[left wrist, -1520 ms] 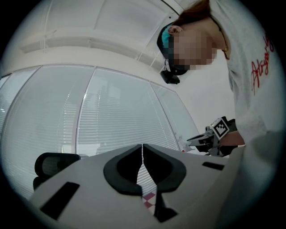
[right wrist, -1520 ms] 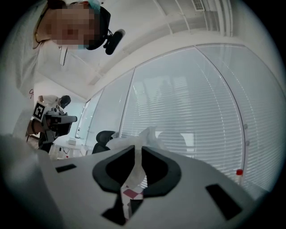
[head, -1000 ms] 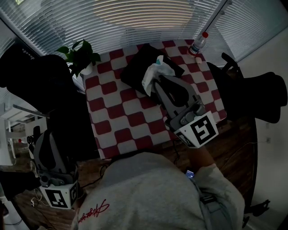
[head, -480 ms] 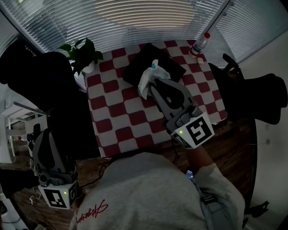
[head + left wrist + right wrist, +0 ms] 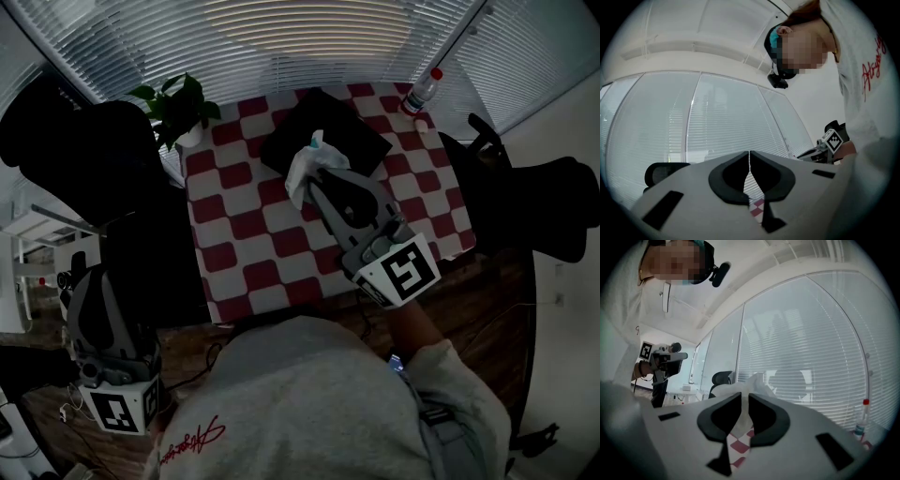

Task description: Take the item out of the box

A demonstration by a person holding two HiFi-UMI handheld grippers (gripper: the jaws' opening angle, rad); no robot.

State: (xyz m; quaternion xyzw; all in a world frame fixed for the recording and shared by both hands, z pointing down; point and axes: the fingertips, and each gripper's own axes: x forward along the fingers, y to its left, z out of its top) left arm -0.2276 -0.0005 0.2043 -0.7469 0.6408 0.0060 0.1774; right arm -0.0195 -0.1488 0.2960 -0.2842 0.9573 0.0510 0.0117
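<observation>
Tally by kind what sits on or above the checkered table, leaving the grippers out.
black box: 1
white tissue: 1
red-capped bottle: 1
potted plant: 1
Total: 4

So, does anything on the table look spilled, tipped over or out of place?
Nothing stands out. The white tissue is crumpled only because the right tongs pinch it, near the black box. The bottle stands upright at the table's corner.
</observation>
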